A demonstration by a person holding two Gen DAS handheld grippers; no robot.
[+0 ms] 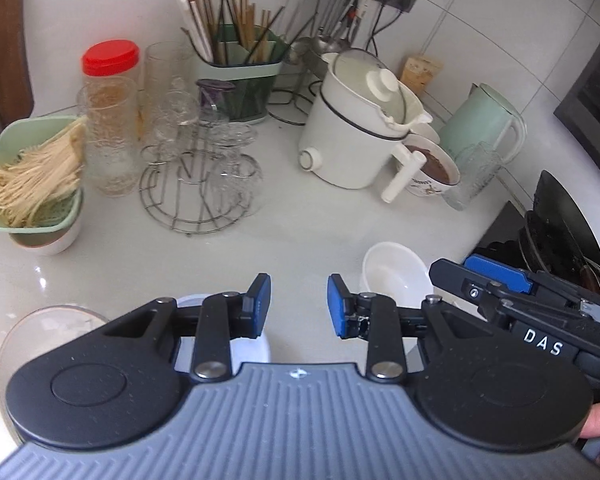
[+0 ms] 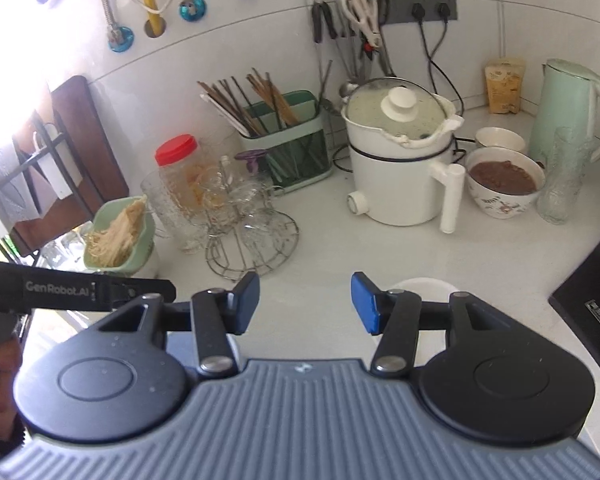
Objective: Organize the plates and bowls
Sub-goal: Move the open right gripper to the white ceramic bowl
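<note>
**Both tongs empty over the table, white bowl nearest the right**

The table point(image 1: 300, 236) is carrying the clutter along the wall: electric pot point(image 1: 352, 136), kettle point(image 1: 484, 124), glass rack point(image 1: 198, 184). Nearer in, the white bowl point(image 1: 396, 272) is sitting upright and empty, just right of and ahead of the left tongs point(image 1: 299, 306); a glass plate point(image 1: 40, 328) is lying low left, partly hidden. In the right wrist view the same bowl point(image 2: 424, 286) is peeking out right behind the right tongs point(image 2: 305, 303). Both tongs are standing released, nothing between the pads. Bowl is round, so no long axis. Judgement: the right hand is nearer; its reach is running slightly right and down onto the rim.
</note>
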